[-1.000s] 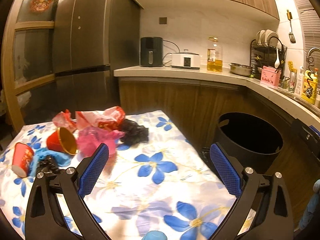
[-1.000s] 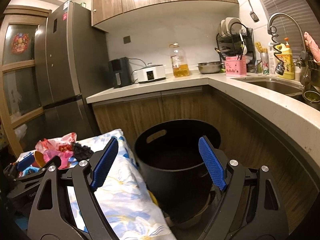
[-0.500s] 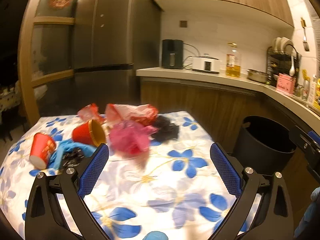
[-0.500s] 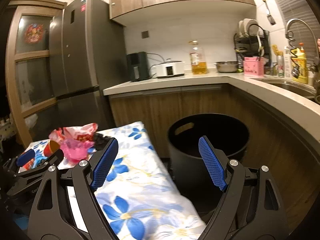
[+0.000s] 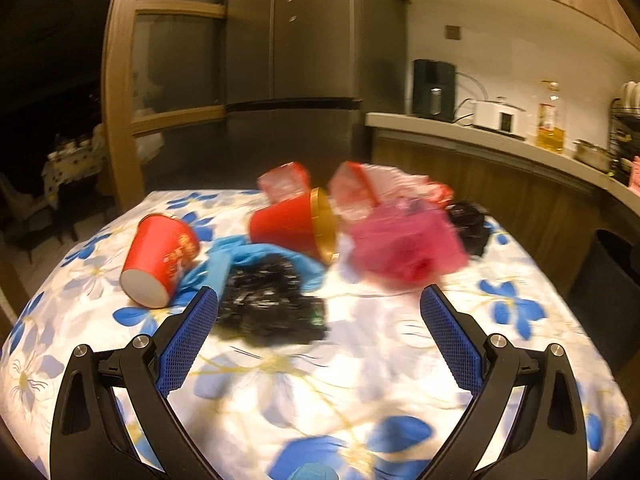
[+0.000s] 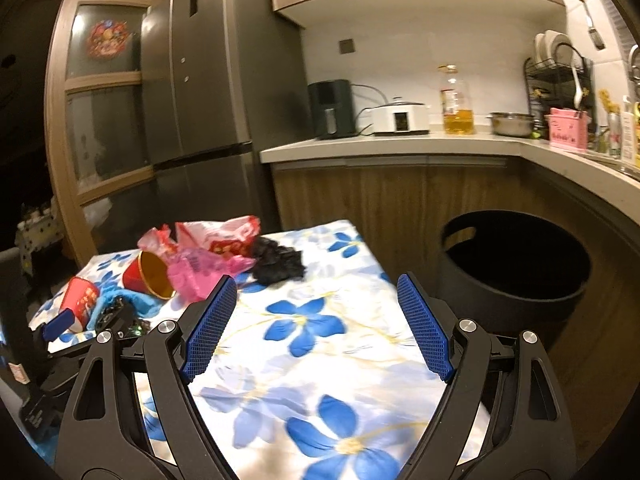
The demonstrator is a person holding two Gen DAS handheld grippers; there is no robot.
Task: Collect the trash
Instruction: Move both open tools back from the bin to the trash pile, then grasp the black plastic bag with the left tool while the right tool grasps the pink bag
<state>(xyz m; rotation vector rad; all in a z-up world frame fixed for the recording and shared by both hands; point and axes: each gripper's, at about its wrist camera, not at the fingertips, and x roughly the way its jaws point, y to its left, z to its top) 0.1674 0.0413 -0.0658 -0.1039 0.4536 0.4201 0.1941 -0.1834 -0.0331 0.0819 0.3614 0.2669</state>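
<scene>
Left gripper (image 5: pixel 318 312) low over a desk (image 5: pixel 360 380) draped in a white cloth with blue flowers, jaws spread wide, nothing between them. Just ahead of its left pad, a crumpled black plastic bag (image 5: pixel 268 304) flat on the cloth, apart from the pads. Behind that, a blue glove (image 5: pixel 240 258), partly under the bag. To the left, a red paper cup (image 5: pixel 160 258) on its side, white base toward the camera. Farther back, a second red cup with a gold rim (image 5: pixel 296 228), also tipped over, mouth toward a pink plastic bag (image 5: pixel 404 244). Beyond these, red-and-white wrappers (image 5: pixel 360 188) and another black bag (image 5: pixel 468 226) near the far right edge. Picture blurred, finer detail lost.

Right gripper (image 6: pixel 316 322) over the bare near part of the same cloth, jaws likewise wide and empty. Same litter heaped at the far left corner. Right of the desk, on the floor beside the wooden cabinets, a round black bin (image 6: pixel 516 268), open-topped, dark inside.
</scene>
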